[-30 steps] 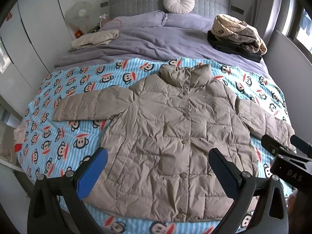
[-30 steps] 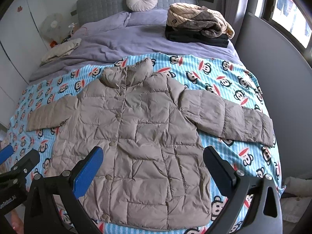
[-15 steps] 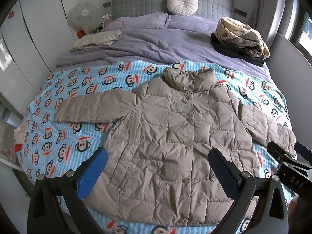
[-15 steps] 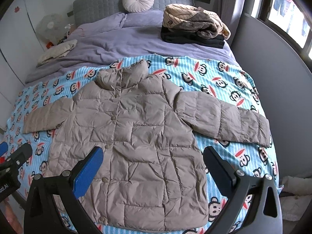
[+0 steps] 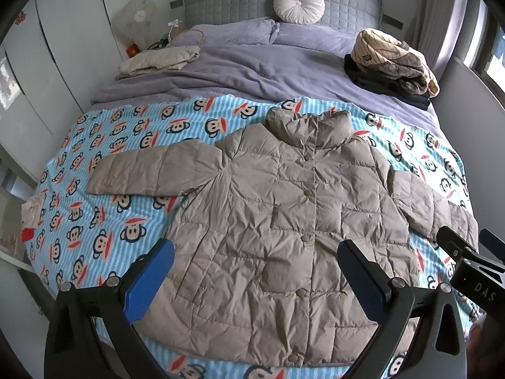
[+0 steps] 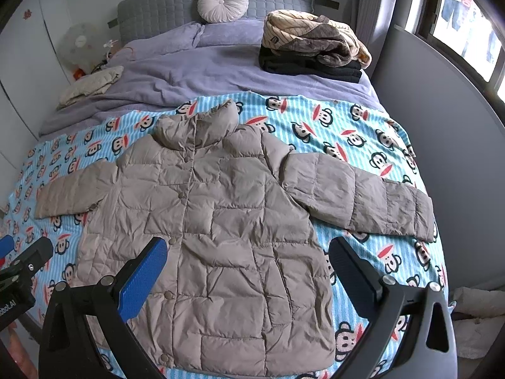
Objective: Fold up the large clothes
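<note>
Jacket flat on blanket | left hand-held gripper released | right hand-held gripper released

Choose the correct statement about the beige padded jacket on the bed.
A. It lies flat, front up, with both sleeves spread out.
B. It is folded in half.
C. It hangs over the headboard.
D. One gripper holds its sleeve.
A: the jacket lies flat on the monkey-print blanket, buttons up, sleeves out to both sides; the left gripper and the right gripper are open and hold nothing.
</note>
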Demonstrator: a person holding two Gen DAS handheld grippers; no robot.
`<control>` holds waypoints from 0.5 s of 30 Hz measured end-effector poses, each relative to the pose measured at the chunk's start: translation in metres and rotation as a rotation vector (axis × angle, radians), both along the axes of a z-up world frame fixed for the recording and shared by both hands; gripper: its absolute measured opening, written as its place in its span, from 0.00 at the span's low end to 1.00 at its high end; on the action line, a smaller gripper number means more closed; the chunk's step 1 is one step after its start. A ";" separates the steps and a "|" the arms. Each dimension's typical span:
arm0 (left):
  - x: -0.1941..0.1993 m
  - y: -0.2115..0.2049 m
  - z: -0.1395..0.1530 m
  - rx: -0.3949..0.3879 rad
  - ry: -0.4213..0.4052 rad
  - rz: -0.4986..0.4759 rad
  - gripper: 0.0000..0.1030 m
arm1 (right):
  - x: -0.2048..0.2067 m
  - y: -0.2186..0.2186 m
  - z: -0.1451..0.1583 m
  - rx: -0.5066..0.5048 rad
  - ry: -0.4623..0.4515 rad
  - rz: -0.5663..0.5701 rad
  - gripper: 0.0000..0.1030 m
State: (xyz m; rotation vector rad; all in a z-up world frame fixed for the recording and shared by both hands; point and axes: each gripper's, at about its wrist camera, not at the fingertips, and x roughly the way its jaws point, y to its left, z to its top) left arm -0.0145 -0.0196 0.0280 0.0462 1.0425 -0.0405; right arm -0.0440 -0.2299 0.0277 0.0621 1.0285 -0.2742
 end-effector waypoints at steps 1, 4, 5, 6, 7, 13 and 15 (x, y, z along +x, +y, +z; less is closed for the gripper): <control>-0.001 0.001 0.000 0.001 0.000 0.000 1.00 | 0.000 0.000 0.000 0.001 0.000 -0.001 0.99; -0.001 0.001 -0.002 0.003 0.002 -0.001 1.00 | 0.000 0.000 0.000 0.000 -0.002 0.000 0.99; -0.002 0.002 -0.002 0.003 0.001 -0.001 1.00 | 0.000 -0.001 0.000 -0.001 -0.001 0.001 0.99; -0.002 0.002 -0.002 0.002 0.001 -0.001 1.00 | 0.001 -0.001 0.000 0.000 0.000 0.000 0.99; -0.002 0.002 -0.002 0.002 0.002 0.000 1.00 | 0.000 -0.001 -0.001 0.000 0.001 0.000 0.99; -0.001 0.001 -0.002 0.002 0.002 0.000 1.00 | 0.000 -0.003 0.000 0.003 0.001 -0.004 0.99; -0.001 0.002 -0.003 0.003 0.003 0.001 1.00 | 0.000 -0.003 0.000 0.004 0.003 -0.004 0.99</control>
